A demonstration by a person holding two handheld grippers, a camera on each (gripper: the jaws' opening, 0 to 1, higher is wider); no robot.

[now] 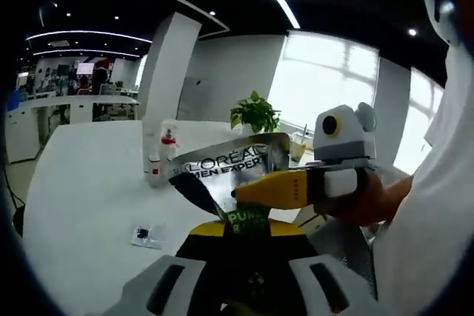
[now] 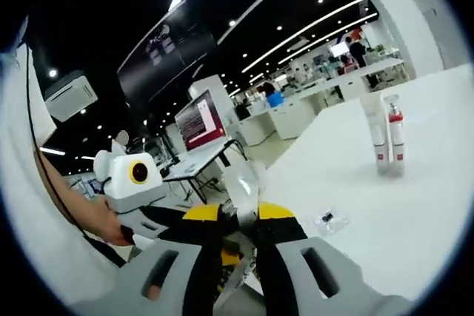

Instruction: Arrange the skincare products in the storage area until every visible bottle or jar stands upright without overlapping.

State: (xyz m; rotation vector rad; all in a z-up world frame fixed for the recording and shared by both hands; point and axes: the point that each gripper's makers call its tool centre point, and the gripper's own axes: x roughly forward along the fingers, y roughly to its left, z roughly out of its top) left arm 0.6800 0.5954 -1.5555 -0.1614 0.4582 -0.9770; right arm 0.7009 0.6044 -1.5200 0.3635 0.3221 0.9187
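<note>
Two hand-held grippers meet on one silver sachet (image 1: 226,168) held up in the air above the near edge of the white tabletop (image 1: 89,190). From my left gripper view, the left hand-held gripper (image 1: 244,231) has its yellow-tipped black jaws closed on the sachet's lower end, where a green band with white letters shows. The sachet stands up from those jaws, its printed face reading L'OREAL MEN EXPERT, and its top is bent over. The right hand-held gripper (image 1: 235,195) comes in from the right with yellow jaws pinching the sachet's edge; a hand (image 1: 363,201) holds its body.

In my right gripper view, the right hand-held gripper (image 2: 244,220) has its jaws shut on the sachet (image 2: 243,183), which I see nearly edge-on, so it looks like a thin pale strip rising between the yellow tips. The left hand-held gripper (image 2: 222,246) reaches in from the left, gripped by a hand (image 2: 104,223), and its jaw tips lie just beside mine, on the same sachet.

Farther along the tabletop (image 2: 415,212) two slim tubes stand upright and touching each other, a white one (image 2: 375,135) and a clear one with a red collar (image 2: 395,135). A small dark packet (image 2: 330,219) lies flat, well apart from the tubes and closer to the near edge. A potted green plant (image 1: 254,115) sits beyond the far edge.
</note>
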